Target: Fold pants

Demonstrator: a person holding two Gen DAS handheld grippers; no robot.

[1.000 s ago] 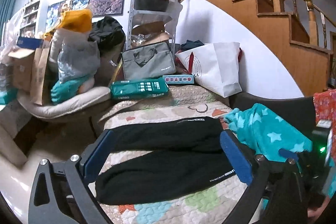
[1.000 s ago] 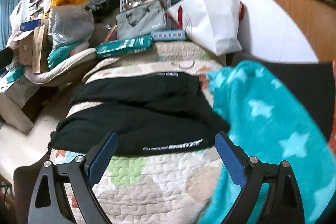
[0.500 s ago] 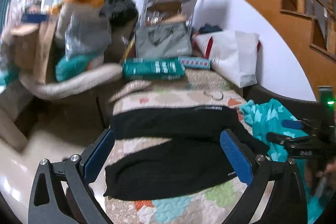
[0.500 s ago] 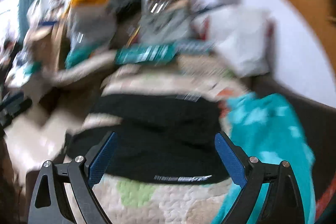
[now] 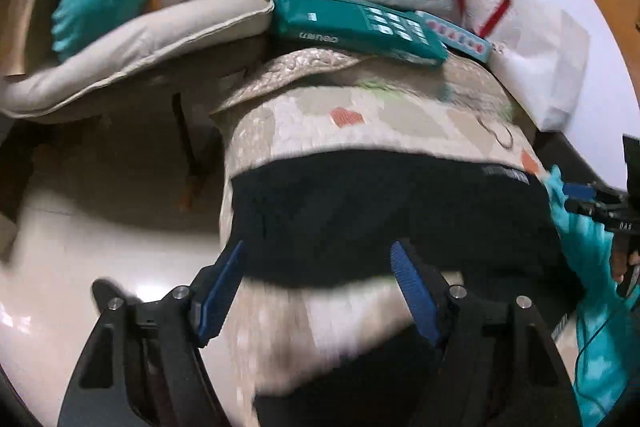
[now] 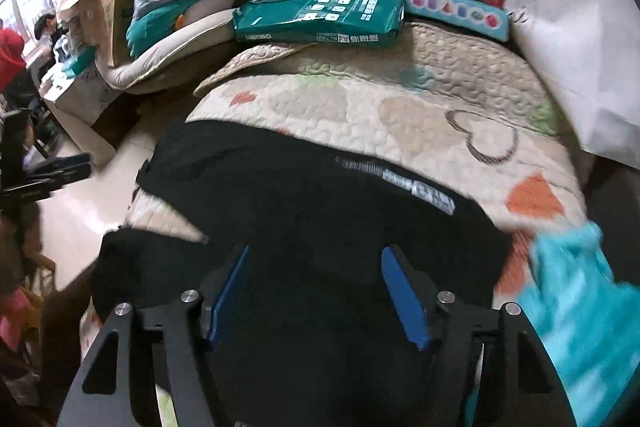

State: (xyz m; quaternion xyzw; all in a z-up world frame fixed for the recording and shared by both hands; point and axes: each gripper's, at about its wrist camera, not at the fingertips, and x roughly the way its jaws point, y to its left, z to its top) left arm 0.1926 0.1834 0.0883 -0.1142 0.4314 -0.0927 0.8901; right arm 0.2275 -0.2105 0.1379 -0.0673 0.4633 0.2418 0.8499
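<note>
Lying across the patterned quilt [image 6: 440,95] that covers the bed-like surface, the black pants [image 6: 320,211] stretch sideways, one end hanging near the quilt's left edge above the floor [image 5: 80,211], the other beside the turquoise starred blanket [image 6: 576,291]. Both frames are blurred, so fine folds in the cloth cannot be read.

The left gripper [image 5: 318,259] hovers low at the near hem, jaws parted and empty, the dark fabric just beyond its blue pads. The right gripper [image 6: 314,265] sits over the middle of the pants, jaws likewise spread wide and holding nothing; whether its pads touch the cloth cannot be told.

The likely next step is a pinch on the fabric, and several things could spoil it. Closing too deep may catch the quilt along with the pants and drag both. Taking only the top layer would let the lower leg lag and leave a crooked fold. The end near the edge could slide toward the floor if pulled that way, and the blanket lies close enough to be snagged.
</note>
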